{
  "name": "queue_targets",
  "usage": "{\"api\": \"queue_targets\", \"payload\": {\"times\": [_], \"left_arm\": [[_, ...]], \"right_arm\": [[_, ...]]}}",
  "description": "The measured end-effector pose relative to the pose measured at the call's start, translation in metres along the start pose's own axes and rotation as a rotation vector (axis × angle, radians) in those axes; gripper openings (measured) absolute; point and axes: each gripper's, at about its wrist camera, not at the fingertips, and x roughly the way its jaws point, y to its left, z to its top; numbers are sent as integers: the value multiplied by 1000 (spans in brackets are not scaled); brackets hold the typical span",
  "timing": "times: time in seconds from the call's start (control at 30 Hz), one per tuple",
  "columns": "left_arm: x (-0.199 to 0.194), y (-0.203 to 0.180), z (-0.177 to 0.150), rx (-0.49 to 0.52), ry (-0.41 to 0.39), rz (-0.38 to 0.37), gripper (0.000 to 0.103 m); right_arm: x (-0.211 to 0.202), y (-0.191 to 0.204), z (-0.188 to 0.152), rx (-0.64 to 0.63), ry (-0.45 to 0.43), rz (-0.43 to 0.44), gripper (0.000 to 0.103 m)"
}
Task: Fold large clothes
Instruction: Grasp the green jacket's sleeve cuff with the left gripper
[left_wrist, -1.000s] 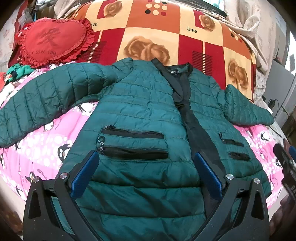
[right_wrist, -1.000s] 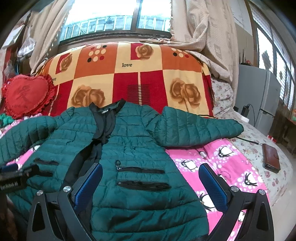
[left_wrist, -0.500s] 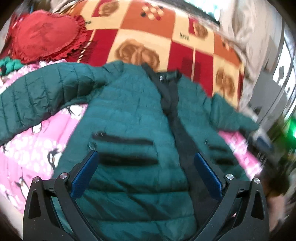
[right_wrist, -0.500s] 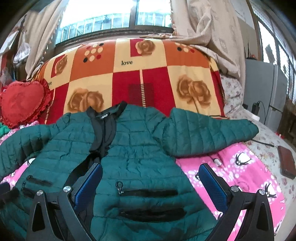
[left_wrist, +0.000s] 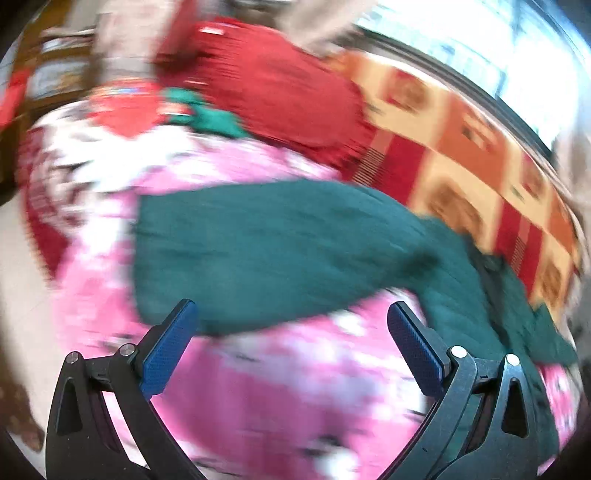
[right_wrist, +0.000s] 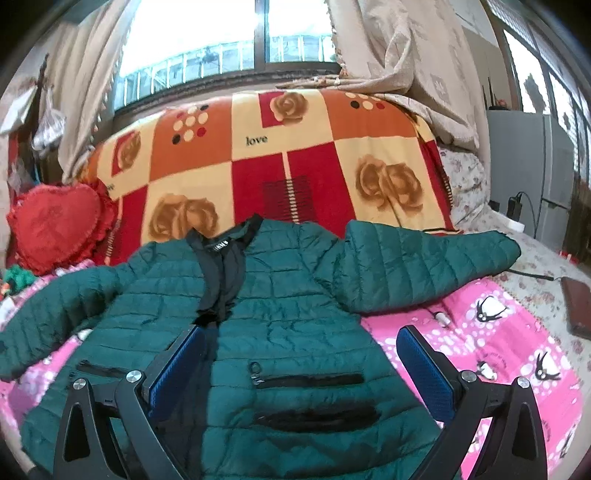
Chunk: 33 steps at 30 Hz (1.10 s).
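Note:
A dark green quilted jacket (right_wrist: 295, 332) lies front up on the pink penguin sheet (right_wrist: 498, 332), both sleeves spread out, black lining showing at the collar. My right gripper (right_wrist: 301, 365) is open and empty, hovering over the jacket's right front above the zip pockets. The left wrist view is blurred by motion. In it the jacket's left sleeve (left_wrist: 266, 251) stretches across the pink sheet (left_wrist: 295, 387). My left gripper (left_wrist: 291, 343) is open and empty, just short of the sleeve's lower edge.
A red heart cushion (right_wrist: 55, 229) and a checked rose blanket (right_wrist: 295, 166) lie at the back of the bed. A brown wallet (right_wrist: 578, 306) and a cable lie at the right edge. A small pen-like object (right_wrist: 441, 318) lies below the right sleeve.
My left gripper has swung left, from over the jacket's body to its left sleeve. My right gripper has moved forward and slightly left over the jacket. Both stay open.

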Motion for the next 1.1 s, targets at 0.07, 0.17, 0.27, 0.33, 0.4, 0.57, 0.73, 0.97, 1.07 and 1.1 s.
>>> {"api": "queue_targets", "payload": {"times": [0.07, 0.17, 0.27, 0.33, 0.4, 0.57, 0.73, 0.97, 1.07, 1.1], "left_arm": [[1, 34, 5, -74, -28, 52, 102], [20, 67, 10, -165, 8, 70, 102], [48, 79, 11, -187, 66, 63, 102], [62, 85, 7, -224, 104, 81, 102], [68, 87, 5, -244, 110, 64, 101], [81, 89, 14, -247, 131, -41, 55], [70, 89, 19, -228, 81, -89, 35], [72, 83, 24, -221, 74, -125, 35], [68, 77, 28, -214, 74, -177, 35], [64, 74, 29, -208, 69, -198, 35]], "right_arm": [[-4, 5, -1, -22, -11, 4, 102], [0, 17, -2, -73, 3, -9, 102], [5, 25, -4, -114, 23, -19, 102], [5, 28, -5, -129, 26, -24, 102], [5, 29, -5, -132, 29, -28, 102], [14, 29, -6, -130, 62, -41, 102], [16, 29, -6, -125, 69, -43, 102], [15, 27, -7, -125, 70, -43, 102], [16, 25, -7, -115, 71, -43, 102], [16, 25, -7, -112, 72, -42, 102]]}}
